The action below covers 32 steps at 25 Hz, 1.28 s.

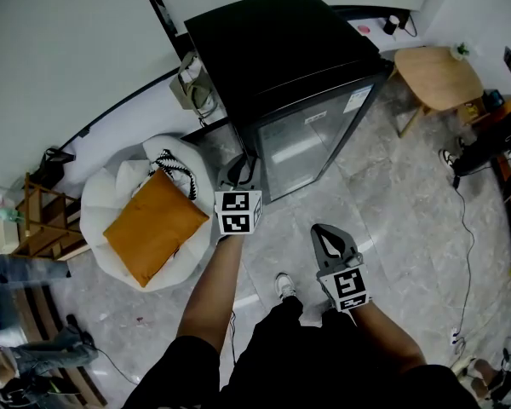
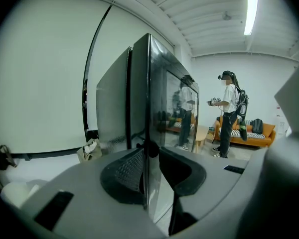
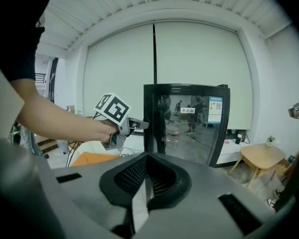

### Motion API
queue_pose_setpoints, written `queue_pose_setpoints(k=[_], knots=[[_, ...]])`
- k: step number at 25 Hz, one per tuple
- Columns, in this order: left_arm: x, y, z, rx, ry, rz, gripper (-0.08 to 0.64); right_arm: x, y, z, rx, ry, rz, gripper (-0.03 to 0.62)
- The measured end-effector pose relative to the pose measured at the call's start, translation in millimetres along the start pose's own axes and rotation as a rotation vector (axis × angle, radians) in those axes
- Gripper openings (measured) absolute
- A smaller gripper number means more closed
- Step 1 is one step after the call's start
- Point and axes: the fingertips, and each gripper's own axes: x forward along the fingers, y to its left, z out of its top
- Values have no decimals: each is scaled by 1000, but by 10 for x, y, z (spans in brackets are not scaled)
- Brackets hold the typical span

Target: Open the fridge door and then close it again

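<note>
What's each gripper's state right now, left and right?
Left gripper: jaws shut on the fridge door edge.
Right gripper: jaws shut, holding nothing.

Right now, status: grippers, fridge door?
Left gripper clamped on fridge door edge. Right gripper shut, empty, hanging back. Door looks closed or nearly. Nothing seen in its path.

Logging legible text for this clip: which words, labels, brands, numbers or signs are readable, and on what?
None is readable.
fridge door, label at its top corner: print too small to read.
fridge door, small red-and-white sticker: blurred, unreadable.
Cubes on left gripper and right gripper: square patterns only, no words.
</note>
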Motion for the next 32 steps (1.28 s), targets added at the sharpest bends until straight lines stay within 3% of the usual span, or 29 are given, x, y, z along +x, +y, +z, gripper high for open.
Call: queue_pose_setpoints(k=[22, 32], knots=[[-39, 3, -12, 8, 26, 85, 100, -135, -176, -33, 14, -40, 64, 15], [-325, -381, -130, -12, -5, 127, 98, -271, -419, -9, 7, -79, 80, 15]])
